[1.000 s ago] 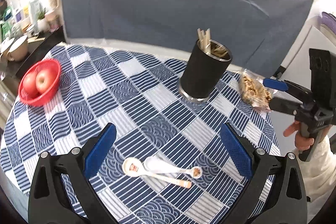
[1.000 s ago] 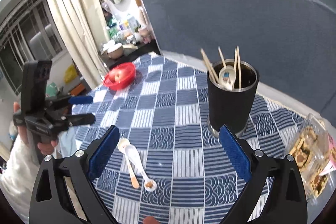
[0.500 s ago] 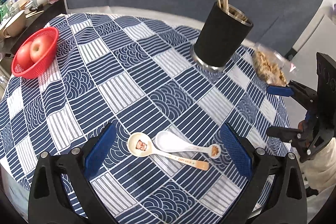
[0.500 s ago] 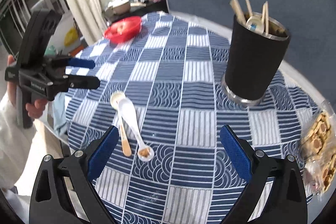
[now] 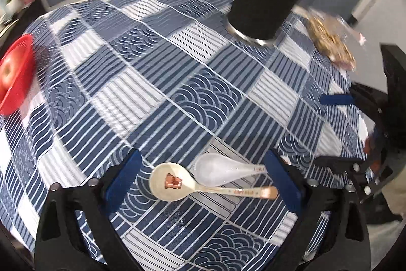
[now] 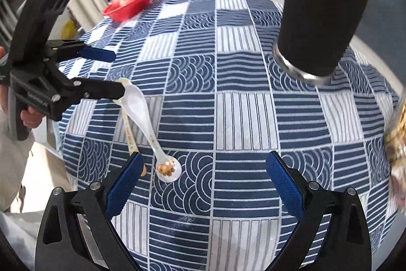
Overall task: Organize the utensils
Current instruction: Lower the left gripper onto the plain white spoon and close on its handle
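Bright daylight, fisheye warping, blurred edges

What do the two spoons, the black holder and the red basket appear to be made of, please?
White spoon: glossy, probably glazed ceramic or melamine.
Cream spoon: smooth, printed bear; likewise ceramic or plastic.
Holder: matte black sleeve over a shiny metal base ring.
Basket: bright red, likely plastic; blurred.

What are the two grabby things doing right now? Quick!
Left hand-held gripper: open, empty, around two spoons.
Right hand-held gripper: open, holding nothing.
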